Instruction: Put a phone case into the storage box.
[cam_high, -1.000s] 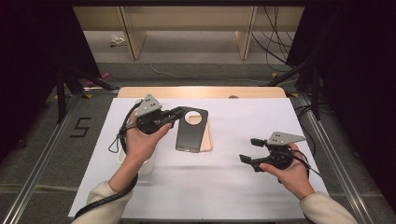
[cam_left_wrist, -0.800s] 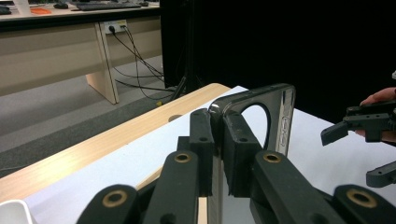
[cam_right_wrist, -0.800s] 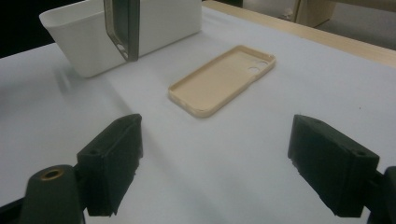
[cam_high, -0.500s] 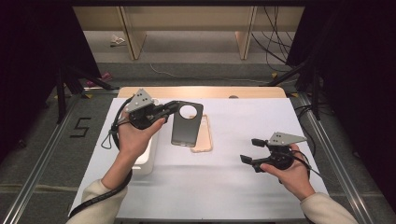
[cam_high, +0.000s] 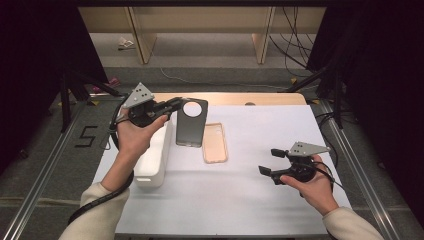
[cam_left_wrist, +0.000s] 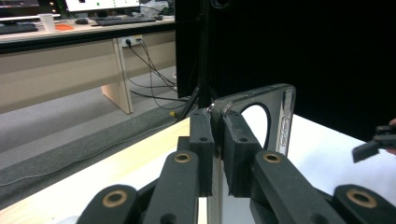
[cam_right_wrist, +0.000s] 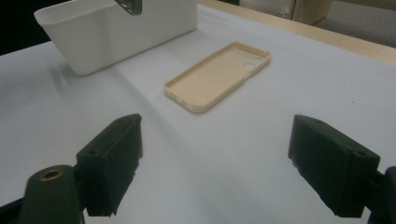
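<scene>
Left tongs, clamped on dark phone case, now lifted toward white bin (drop likely); right tongs gape empty.

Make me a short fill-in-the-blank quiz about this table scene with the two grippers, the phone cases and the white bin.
1. The left gripper is shut on the ____ phone case.
2. The beige phone case lies flat on the ____ table cover.
3. The right gripper has its jaws ____ with nothing between them.
4. The white bin sits to the ____ of the beige phone case in the high view.

Missing words: dark; white; open; left
</scene>
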